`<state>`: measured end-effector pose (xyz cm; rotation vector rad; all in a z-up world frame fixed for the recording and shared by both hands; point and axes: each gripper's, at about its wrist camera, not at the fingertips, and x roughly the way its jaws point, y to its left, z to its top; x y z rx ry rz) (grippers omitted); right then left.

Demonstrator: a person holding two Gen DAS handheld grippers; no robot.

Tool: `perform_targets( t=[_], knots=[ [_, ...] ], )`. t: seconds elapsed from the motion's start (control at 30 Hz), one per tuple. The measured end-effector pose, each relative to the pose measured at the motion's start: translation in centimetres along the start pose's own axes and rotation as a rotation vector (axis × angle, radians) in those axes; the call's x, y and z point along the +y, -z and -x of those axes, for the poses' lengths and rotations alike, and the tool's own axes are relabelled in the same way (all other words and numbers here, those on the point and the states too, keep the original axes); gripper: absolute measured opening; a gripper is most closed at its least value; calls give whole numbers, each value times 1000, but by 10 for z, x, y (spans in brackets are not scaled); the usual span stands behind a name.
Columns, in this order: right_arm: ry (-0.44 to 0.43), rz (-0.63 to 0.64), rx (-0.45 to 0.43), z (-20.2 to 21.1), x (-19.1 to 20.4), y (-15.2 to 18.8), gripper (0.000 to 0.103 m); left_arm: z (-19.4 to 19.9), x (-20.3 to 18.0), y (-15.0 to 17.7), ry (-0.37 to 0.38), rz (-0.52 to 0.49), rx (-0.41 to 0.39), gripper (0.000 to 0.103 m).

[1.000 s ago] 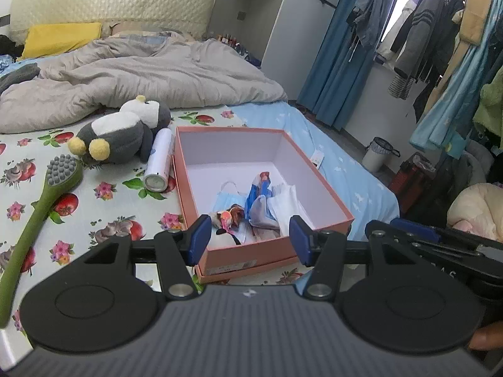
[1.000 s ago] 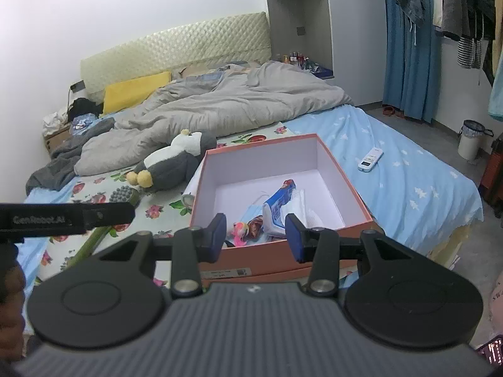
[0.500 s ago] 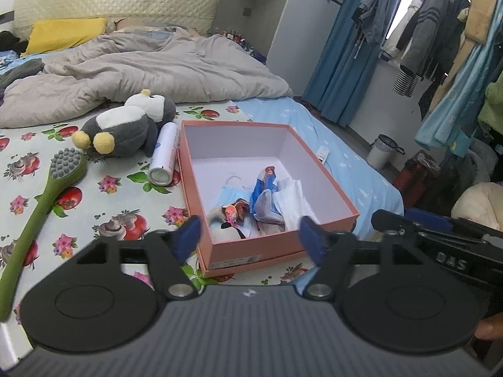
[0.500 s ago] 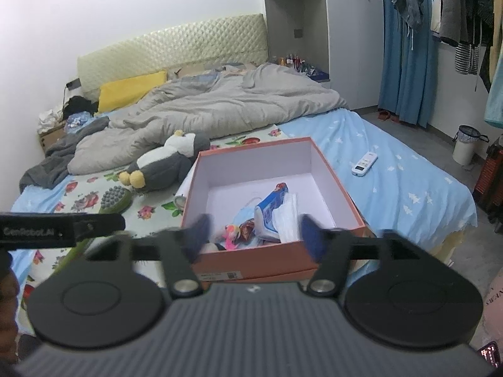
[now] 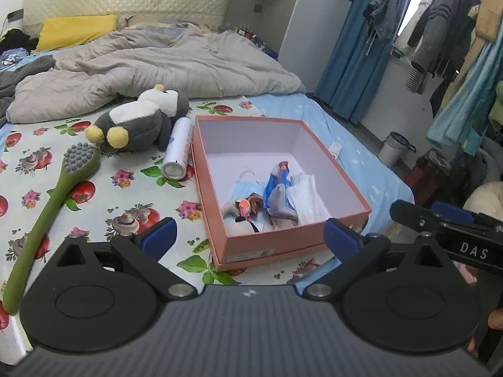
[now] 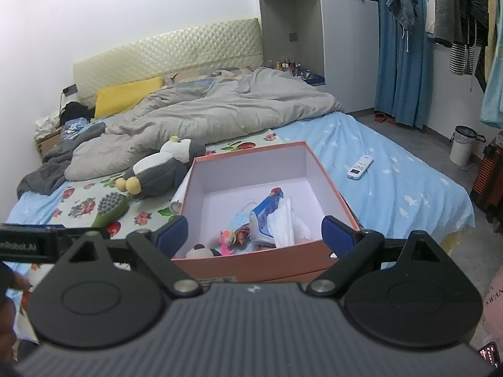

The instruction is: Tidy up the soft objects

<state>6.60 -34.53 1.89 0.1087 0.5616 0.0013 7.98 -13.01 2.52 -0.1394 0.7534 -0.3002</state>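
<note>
1. The left tongs [image 5: 248,237] have just been spreading and stand released, with nothing between the blue pads.
2. The right tongs [image 6: 254,231] have likewise just spread and grasp nothing.
3. The salmon-pink cardboard box [image 5: 338,169] lies open on the bed's fruit-print sheet [image 5: 94,201], holding a blue face mask [image 5: 243,185], white tissues [image 5: 308,199] and small toys.
4. The grey-and-white plush penguin [image 5: 141,119] lies outside the box, beside a white spray can [image 5: 179,149] and a green long-handled brush [image 5: 63,185].

A home bedroom: an unmade bed [image 6: 377,157] with a rumpled duvet [image 6: 220,113], a padded headboard [image 6: 166,53], and clothes [image 5: 440,31] hanging by curtains [image 6: 399,47].
</note>
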Motion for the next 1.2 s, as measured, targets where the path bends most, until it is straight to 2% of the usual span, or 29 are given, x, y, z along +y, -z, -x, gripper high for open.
perform_targets(
  t=[0.33, 1.2],
  knots=[
    [-7, 15, 12, -1, 4, 2, 93, -1, -2, 1, -33, -8, 2, 101],
    [-5, 17, 11, -1, 5, 1, 93, 7, -2, 2, -24, -2, -21, 101]
  ],
)
